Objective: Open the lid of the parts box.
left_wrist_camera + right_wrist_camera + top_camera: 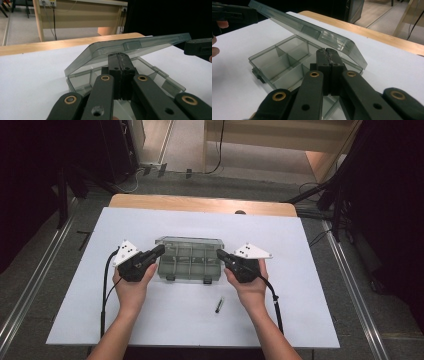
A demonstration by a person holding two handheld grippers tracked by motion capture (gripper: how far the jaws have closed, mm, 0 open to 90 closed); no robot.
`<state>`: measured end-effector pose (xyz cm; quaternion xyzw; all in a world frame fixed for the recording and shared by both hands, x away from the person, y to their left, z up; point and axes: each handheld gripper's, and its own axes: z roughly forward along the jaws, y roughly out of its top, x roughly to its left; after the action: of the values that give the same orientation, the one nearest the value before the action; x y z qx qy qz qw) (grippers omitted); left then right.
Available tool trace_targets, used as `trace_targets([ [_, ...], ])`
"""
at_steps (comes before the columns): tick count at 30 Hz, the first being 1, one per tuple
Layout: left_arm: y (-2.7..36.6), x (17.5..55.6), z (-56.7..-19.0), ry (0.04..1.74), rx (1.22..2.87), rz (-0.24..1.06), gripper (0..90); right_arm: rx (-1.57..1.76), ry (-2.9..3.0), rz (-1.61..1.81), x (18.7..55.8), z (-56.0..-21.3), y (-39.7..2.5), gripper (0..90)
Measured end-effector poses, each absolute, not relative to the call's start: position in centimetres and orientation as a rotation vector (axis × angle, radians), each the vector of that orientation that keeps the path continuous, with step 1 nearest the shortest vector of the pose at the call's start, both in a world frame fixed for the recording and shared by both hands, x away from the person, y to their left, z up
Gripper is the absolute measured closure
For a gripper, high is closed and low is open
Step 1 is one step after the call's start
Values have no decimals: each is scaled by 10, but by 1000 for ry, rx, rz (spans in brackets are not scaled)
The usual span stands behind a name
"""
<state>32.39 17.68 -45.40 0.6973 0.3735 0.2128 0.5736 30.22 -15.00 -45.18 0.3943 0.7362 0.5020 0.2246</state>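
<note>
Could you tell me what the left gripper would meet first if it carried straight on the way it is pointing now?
Most likely the smoky transparent plastic compartment box: the left gripper, jaws closed, points at its open end under the raised lid. Depth is unclear; it may already touch.

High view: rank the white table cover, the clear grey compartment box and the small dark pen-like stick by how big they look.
1. White table cover, by far the largest.
2. Clear grey plastic compartment box, between the two grippers.
3. Small dark pen-like stick, the smallest, lying in front of the box.
</note>
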Motion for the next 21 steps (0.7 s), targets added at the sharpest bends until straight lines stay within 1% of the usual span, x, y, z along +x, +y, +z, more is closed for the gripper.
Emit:
trace_targets([
  [7,175,333,-450,880,1625,502,894,1090,2011,1372,312,-446,-145,900],
  [12,175,337,-442,860,1658,486,886,1106,1998,1379,318,-442,-145,900],
  [13,175,337,-441,847,1658,477,848,1107,1997,1383,319,-442,-145,900],
  [14,176,336,-440,839,1667,478,778,1113,1997,1386,320,-442,-146,900],
  [18,183,332,-441,816,1671,464,606,1124,1995,1391,326,-439,-147,900],
  [21,193,332,-442,824,1649,444,500,1127,1995,1386,329,-437,-147,900],
])
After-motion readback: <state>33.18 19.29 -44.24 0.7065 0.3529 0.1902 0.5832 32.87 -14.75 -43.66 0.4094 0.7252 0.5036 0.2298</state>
